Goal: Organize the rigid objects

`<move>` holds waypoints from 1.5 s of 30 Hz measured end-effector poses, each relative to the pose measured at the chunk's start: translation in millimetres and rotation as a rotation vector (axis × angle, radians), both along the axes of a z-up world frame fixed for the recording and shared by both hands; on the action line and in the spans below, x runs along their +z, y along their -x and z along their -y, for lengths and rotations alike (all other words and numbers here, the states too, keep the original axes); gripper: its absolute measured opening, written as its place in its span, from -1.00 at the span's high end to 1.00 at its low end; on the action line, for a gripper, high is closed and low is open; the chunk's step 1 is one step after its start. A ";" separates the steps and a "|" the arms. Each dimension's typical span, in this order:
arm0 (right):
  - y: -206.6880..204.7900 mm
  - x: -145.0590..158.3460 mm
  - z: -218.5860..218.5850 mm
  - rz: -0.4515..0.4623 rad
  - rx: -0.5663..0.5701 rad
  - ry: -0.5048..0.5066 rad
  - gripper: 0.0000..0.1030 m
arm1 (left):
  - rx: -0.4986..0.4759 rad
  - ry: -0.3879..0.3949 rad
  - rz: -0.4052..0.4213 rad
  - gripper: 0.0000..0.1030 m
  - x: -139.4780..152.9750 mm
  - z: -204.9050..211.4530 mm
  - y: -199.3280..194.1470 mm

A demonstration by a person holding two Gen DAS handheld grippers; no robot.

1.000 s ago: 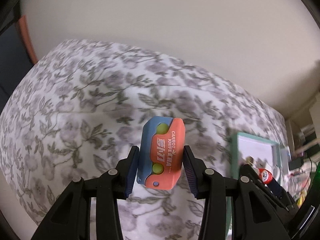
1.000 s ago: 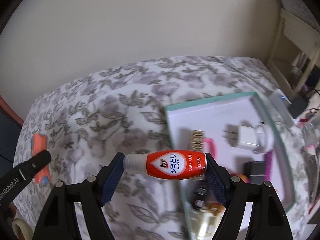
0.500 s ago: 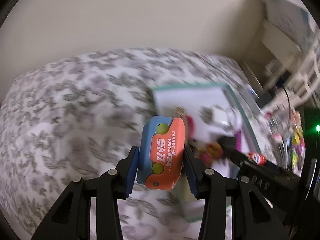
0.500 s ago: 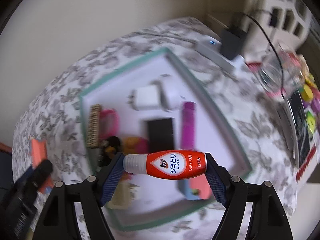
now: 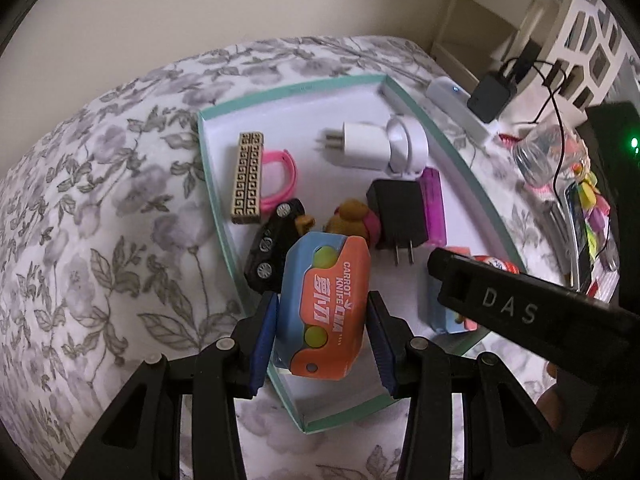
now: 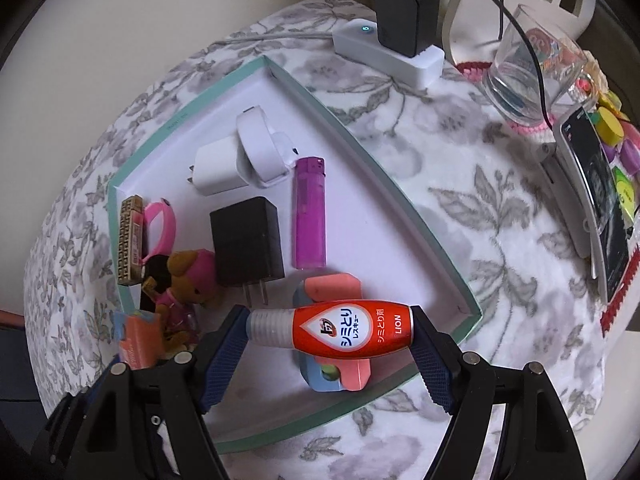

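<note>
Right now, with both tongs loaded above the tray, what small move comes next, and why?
Probably lower the right tongs and set the red bottle on the tray's bare floor beside the purple lighter; that side looks least crowded.

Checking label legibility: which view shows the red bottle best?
Right wrist view: the red bottle lies sideways across the right gripper, label fully readable. Left wrist view shows only a red sliver behind that gripper's black finger.
</note>
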State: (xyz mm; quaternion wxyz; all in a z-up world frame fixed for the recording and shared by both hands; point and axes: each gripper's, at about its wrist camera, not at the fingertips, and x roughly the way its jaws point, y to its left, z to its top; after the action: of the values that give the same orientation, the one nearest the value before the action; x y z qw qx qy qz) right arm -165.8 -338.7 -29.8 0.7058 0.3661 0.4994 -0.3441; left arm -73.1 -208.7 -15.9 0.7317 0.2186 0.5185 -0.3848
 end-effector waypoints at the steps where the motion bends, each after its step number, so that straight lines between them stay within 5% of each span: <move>1: 0.5 -1.7 0.0 0.006 -0.002 -0.009 -0.56 | -0.003 0.000 0.001 0.11 -1.0 -0.5 0.6; 7: -3.7 -8.5 -1.5 0.006 0.002 -0.019 -0.57 | 0.010 0.010 -0.001 0.07 -3.5 -9.9 -1.6; 10: -7.0 -8.3 -4.4 0.007 0.019 -0.011 -0.57 | 0.023 0.036 -0.014 -0.27 1.6 -16.2 -4.3; 17: -16.8 -6.3 -17.3 0.004 0.077 0.020 -0.59 | 0.121 0.039 0.052 -0.28 15.9 -45.4 -17.8; 25: -25.1 1.2 -38.3 0.010 0.153 0.076 -0.86 | 0.263 -0.020 0.106 -0.28 17.7 -93.3 -45.8; 32: -22.6 11.7 -59.3 0.025 0.216 0.121 -1.00 | 0.396 -0.044 0.066 -0.28 8.7 -136.5 -67.3; 45: -15.2 36.4 -101.9 0.065 0.285 0.204 -1.00 | 0.438 -0.035 0.069 -0.28 12.4 -174.0 -55.3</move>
State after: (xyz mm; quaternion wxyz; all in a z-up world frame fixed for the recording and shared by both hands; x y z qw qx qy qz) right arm -150.7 -236.8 6.6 0.7968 0.2291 0.4856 -0.2772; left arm -17.9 -34.7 -3.6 0.8111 0.1264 0.5349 -0.2000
